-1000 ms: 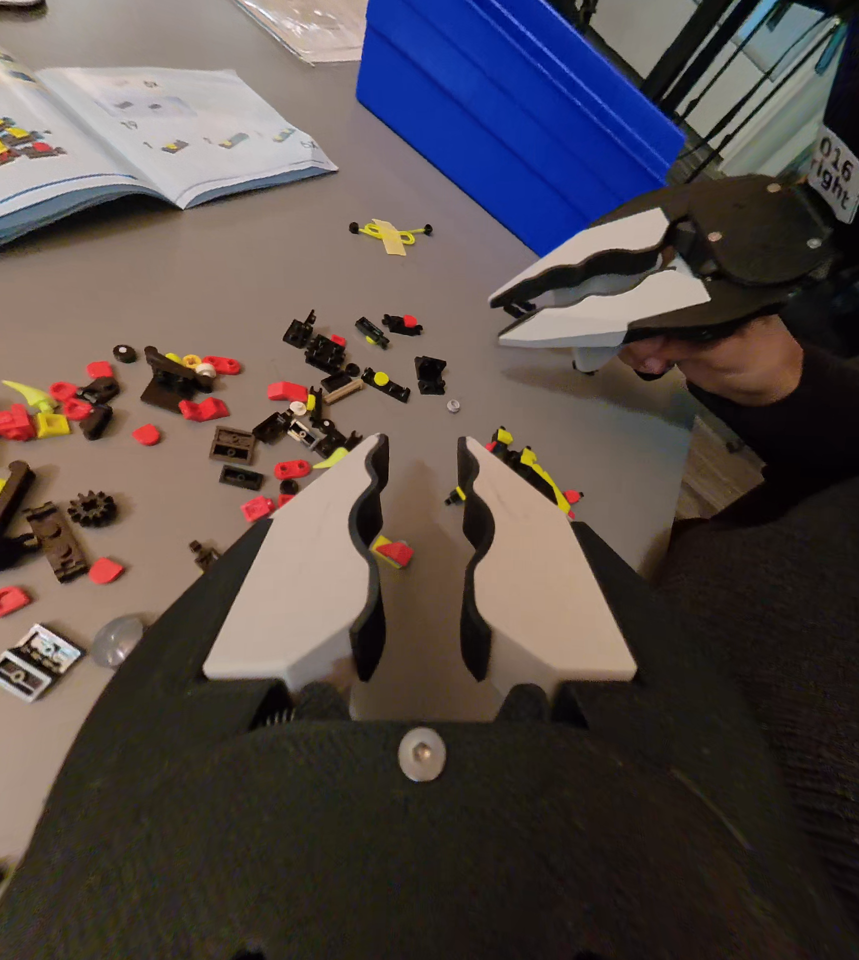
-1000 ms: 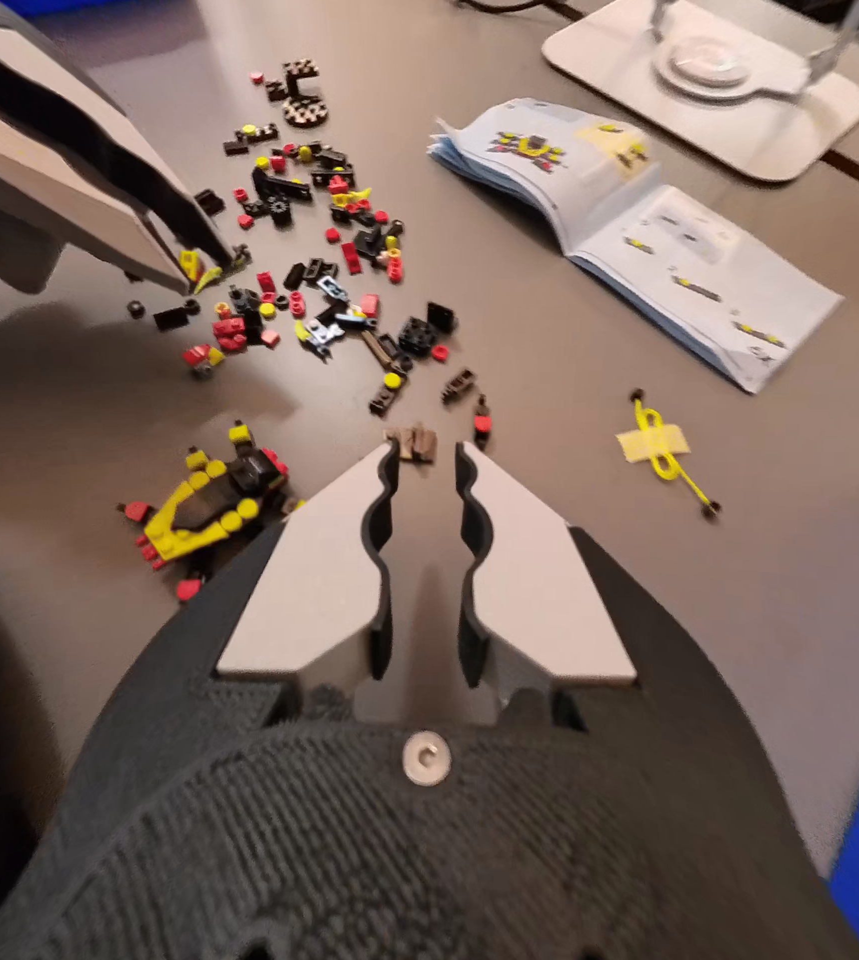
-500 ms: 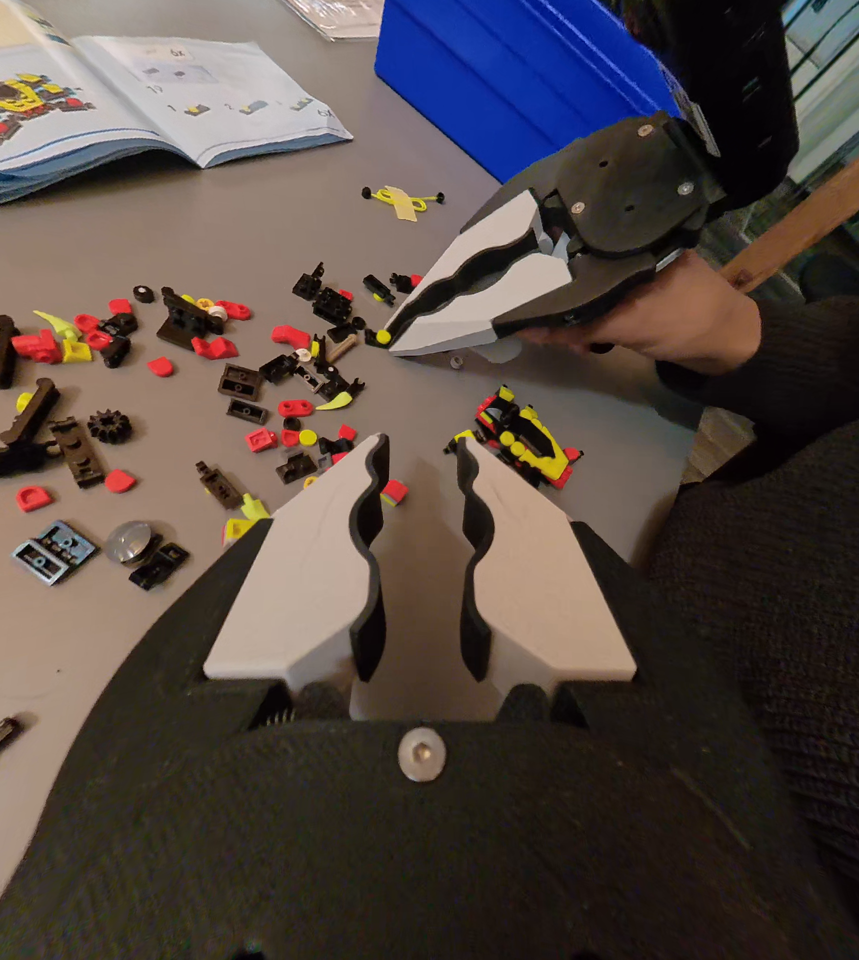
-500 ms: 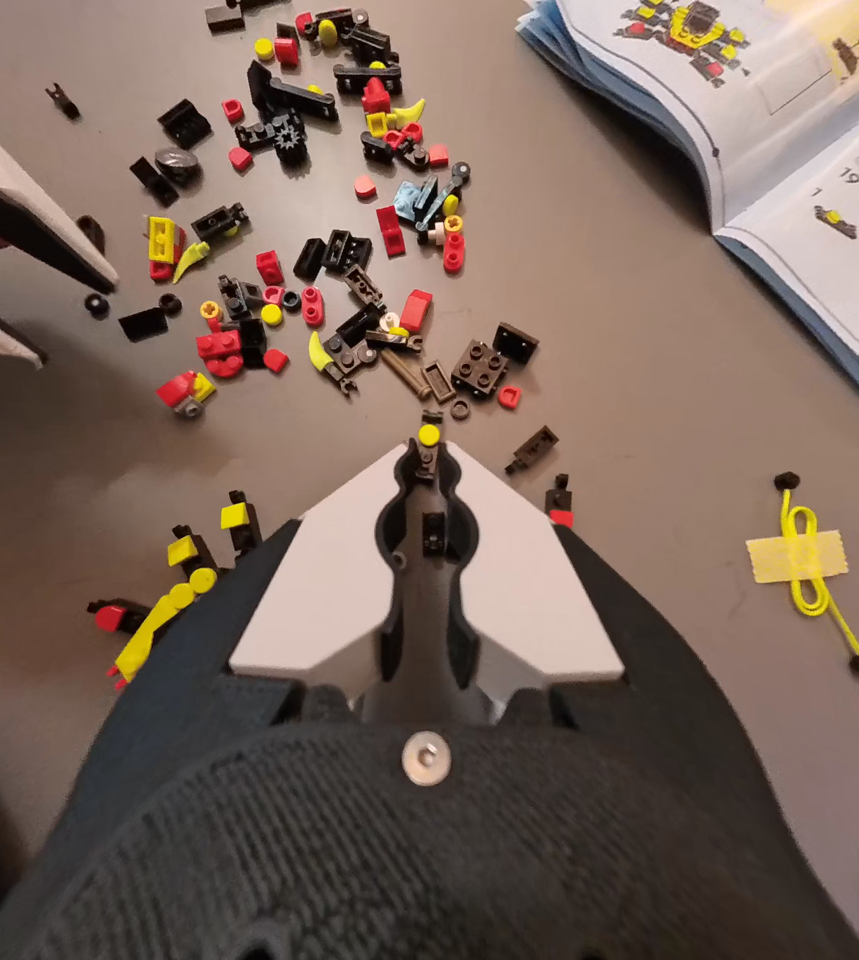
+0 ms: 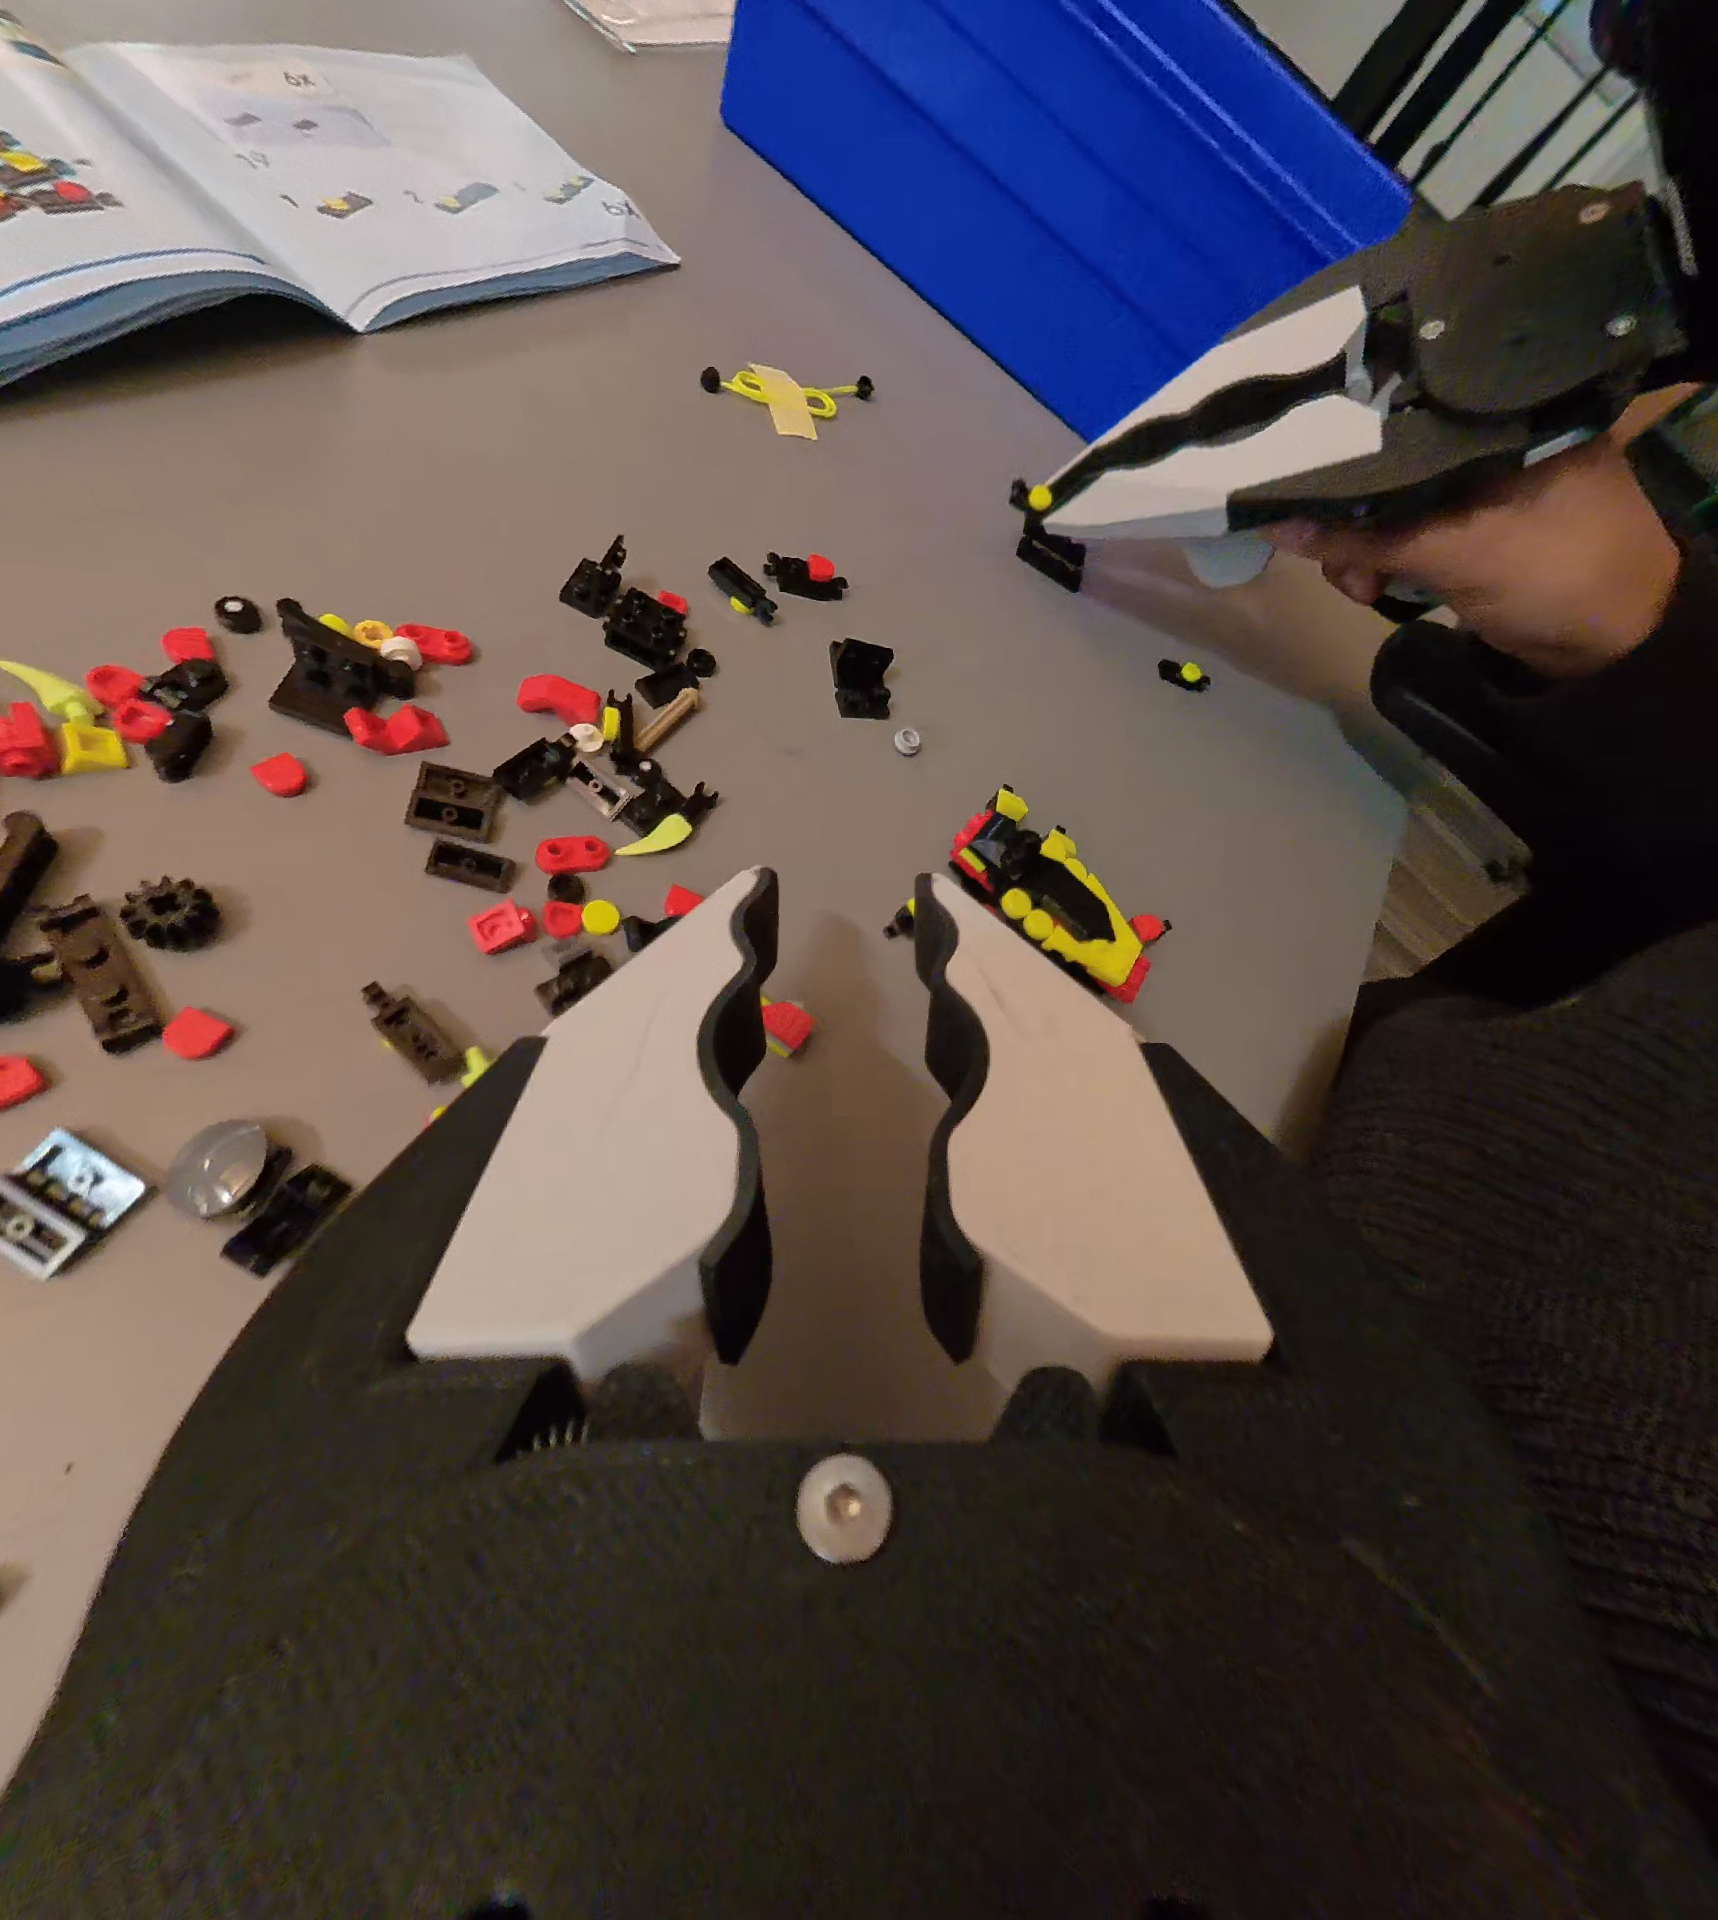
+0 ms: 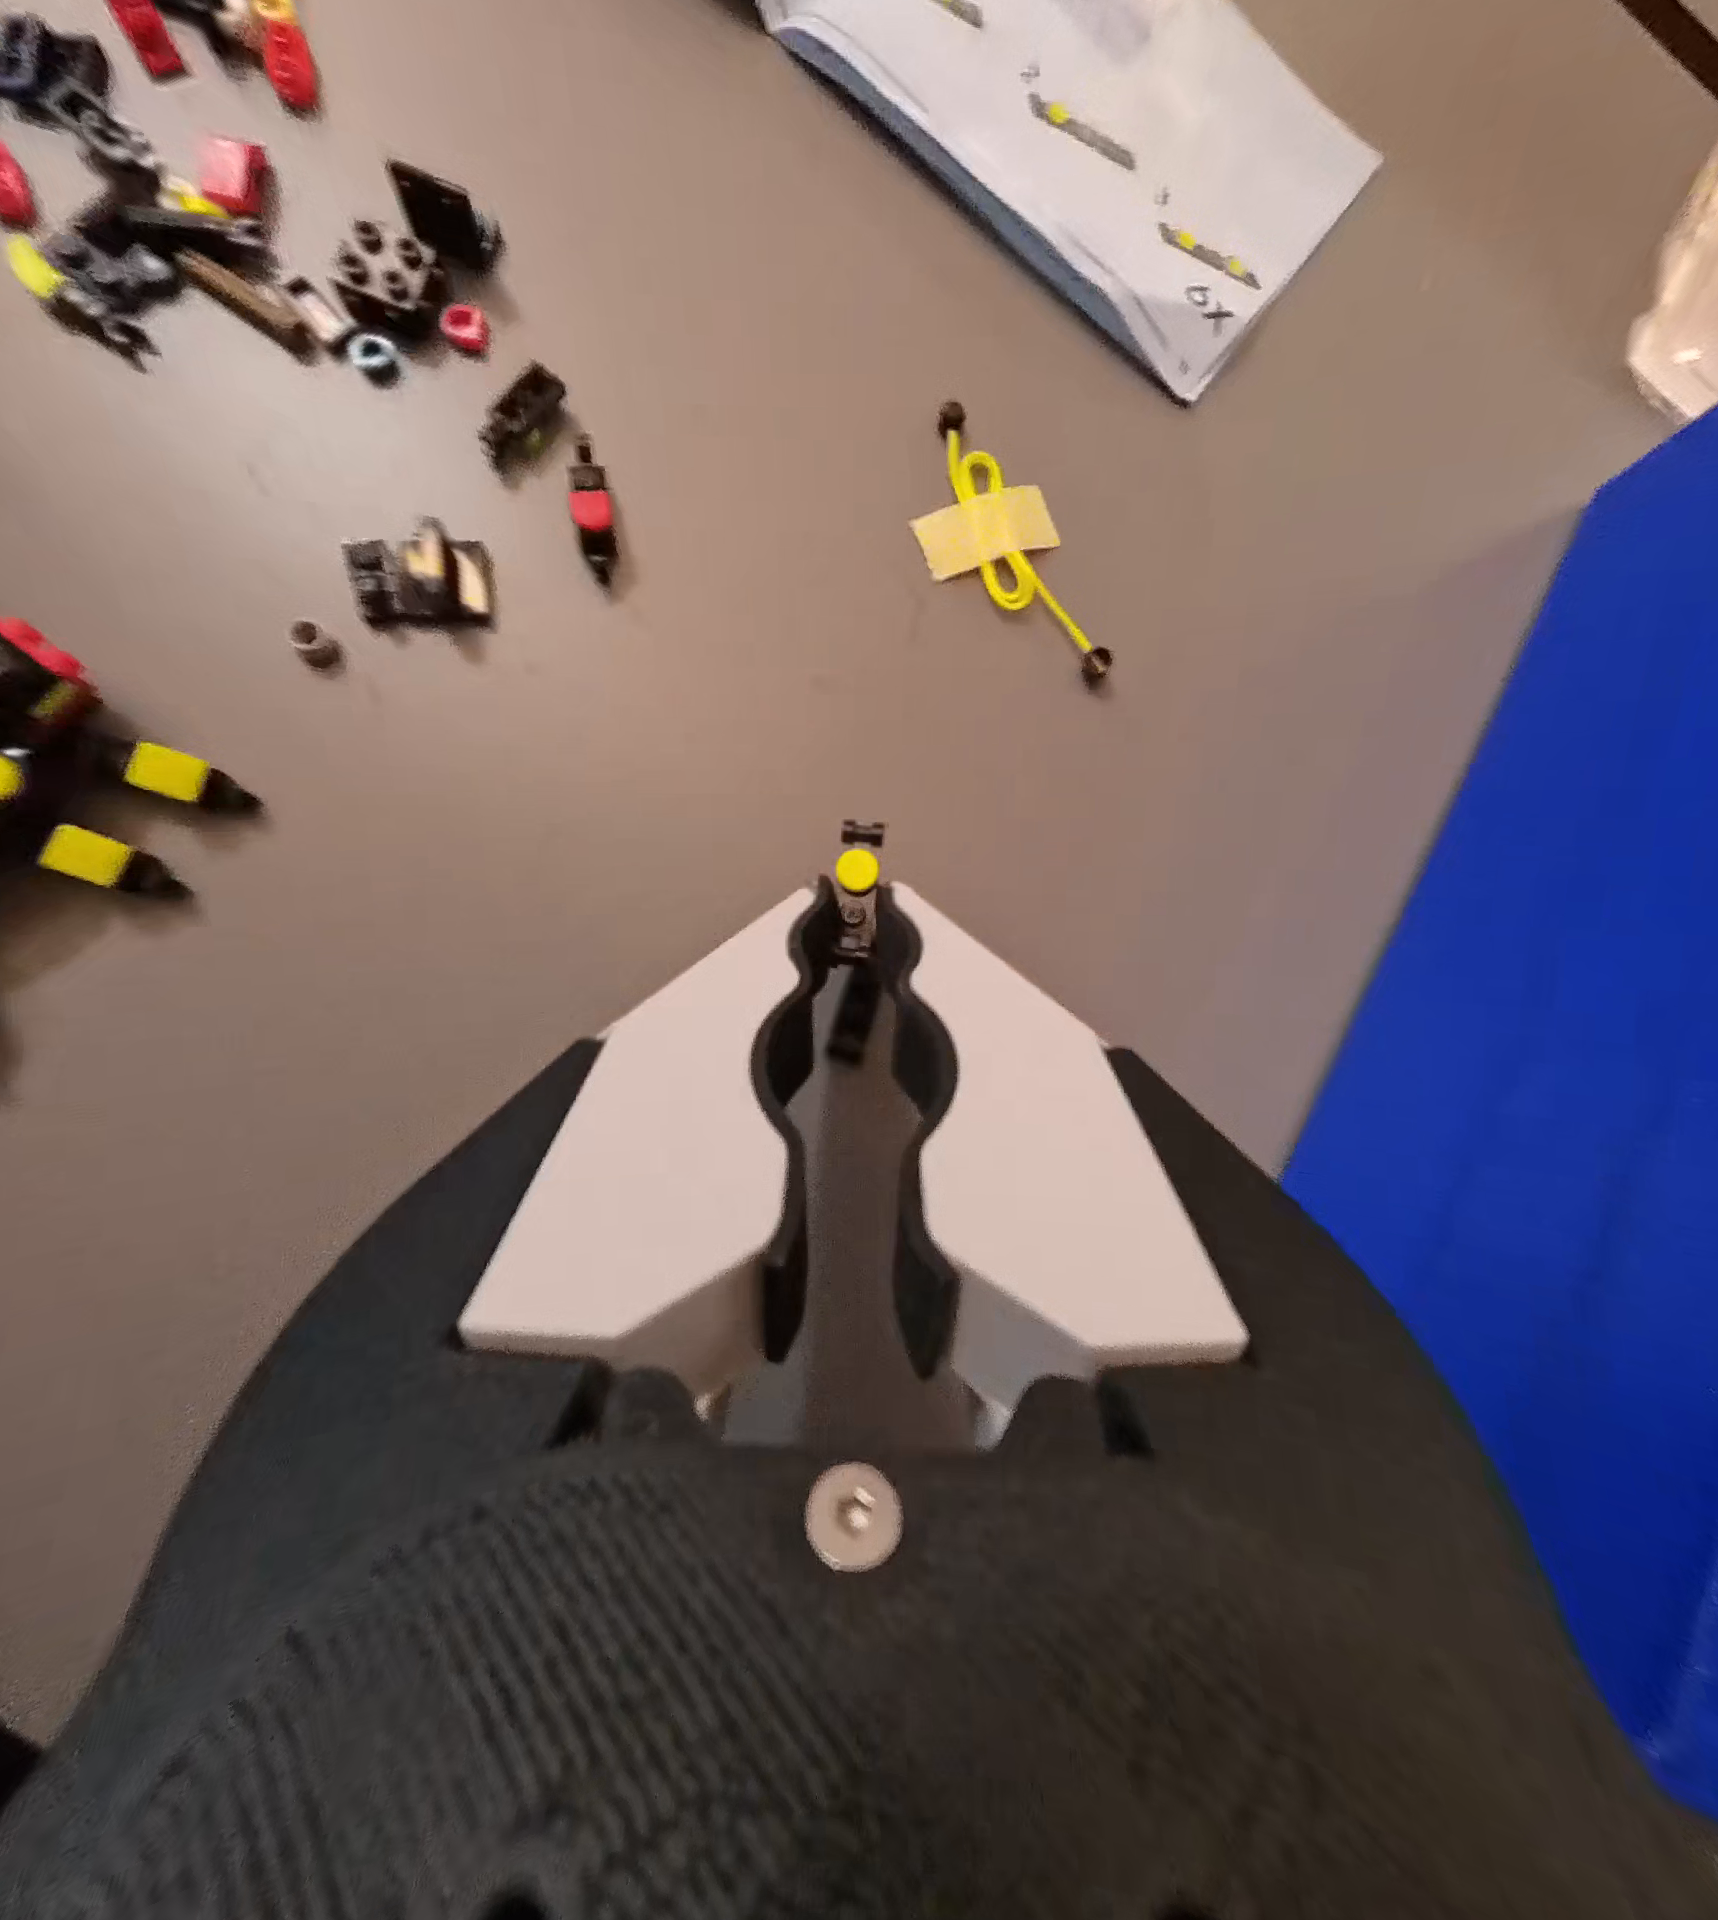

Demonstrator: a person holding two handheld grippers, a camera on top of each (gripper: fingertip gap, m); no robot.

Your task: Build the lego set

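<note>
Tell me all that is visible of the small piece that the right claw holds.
The small piece is a narrow black plastic part with a round yellow stud on top. It is pinched at the very tips of the right claw, which is shut on it, and pokes out a little forward. It hangs in the air above the grey table, touching nothing else. The left wrist view shows it too, held at the tips.

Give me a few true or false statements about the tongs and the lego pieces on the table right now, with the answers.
1. The right tongs are shut on a small black piece with a yellow stud. True.
2. The left tongs hold a red brick. False: they are open and empty.
3. The partly built yellow and black model lies on the table. True.
4. The instruction booklet is closed. False: it lies open.
</note>
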